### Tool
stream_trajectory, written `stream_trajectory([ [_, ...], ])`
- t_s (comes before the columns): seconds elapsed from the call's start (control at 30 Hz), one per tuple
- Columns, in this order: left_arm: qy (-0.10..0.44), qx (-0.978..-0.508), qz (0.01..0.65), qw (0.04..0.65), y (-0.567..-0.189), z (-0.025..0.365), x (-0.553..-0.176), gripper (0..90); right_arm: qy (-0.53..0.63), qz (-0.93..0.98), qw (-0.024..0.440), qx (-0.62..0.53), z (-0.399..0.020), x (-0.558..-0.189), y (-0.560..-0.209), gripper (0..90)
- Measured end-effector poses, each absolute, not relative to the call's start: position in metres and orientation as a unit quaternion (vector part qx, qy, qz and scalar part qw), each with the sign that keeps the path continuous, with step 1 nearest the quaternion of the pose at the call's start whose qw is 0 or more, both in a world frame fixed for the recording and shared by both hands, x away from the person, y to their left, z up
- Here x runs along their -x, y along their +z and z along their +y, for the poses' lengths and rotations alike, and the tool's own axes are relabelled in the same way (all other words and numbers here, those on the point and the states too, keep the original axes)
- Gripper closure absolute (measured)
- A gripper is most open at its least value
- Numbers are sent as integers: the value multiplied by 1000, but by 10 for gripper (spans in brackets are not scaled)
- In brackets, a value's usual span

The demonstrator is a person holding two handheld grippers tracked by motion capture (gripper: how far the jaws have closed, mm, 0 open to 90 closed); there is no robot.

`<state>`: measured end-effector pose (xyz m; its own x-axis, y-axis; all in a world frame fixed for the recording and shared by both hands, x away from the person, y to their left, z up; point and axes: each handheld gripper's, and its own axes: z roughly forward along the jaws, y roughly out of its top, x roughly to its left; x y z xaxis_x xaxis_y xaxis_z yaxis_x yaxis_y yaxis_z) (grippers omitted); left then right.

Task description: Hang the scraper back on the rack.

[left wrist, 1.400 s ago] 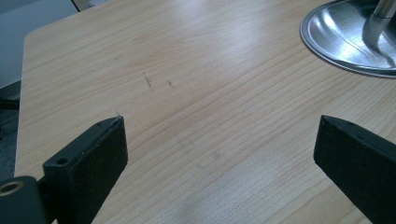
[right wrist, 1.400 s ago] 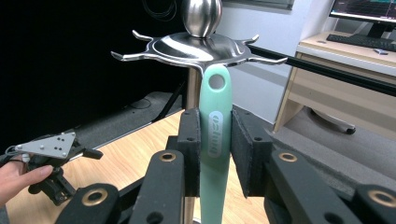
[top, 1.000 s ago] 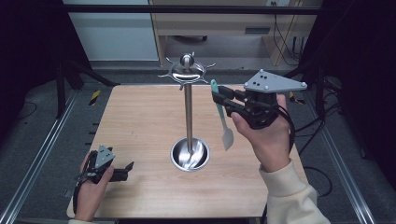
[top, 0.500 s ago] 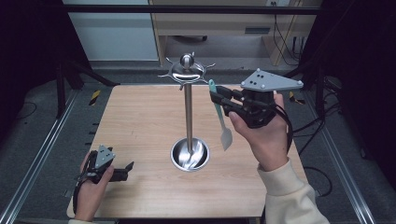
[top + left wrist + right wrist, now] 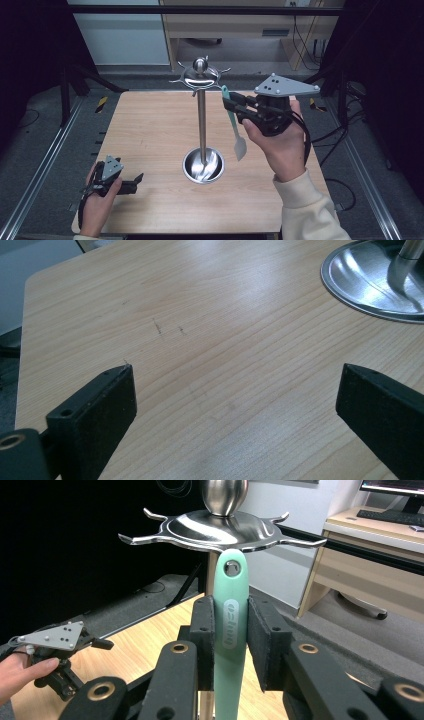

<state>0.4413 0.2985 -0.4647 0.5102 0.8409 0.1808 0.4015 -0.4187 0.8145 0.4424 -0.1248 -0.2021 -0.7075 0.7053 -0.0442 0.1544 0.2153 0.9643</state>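
A metal utensil stand (image 5: 201, 120) rises from a round base dish (image 5: 203, 166) in the middle of the table, with a hooked crown (image 5: 200, 75) at its top. My right gripper (image 5: 229, 105) is shut on the handle of a mint-green spatula (image 5: 235, 127), which hangs blade down just right of the pole. In the right gripper view the spatula handle (image 5: 231, 630) stands upright between the jaws, its hanging hole directly below a crown hook (image 5: 220, 532). My left gripper (image 5: 136, 180) rests open at the front left of the table; its jaws stand wide apart (image 5: 235, 390) over bare wood.
The wooden table (image 5: 150, 125) has metal rails along both sides. A desk (image 5: 225, 25) stands behind the table. The stand's base dish (image 5: 370, 285) lies ahead and right of the left gripper. The person's left hand (image 5: 20, 672) shows low at the left.
My right gripper has carried the spatula a little to the left, closer to the stand's crown. The left gripper has stayed put.
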Motion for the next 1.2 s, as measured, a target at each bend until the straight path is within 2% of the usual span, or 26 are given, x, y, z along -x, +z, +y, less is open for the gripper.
stream_trajectory([
  [1.2,298,-788,394,368,-465,298,-441,27,559,737,243,-294,-118,-451,-206,741],
])
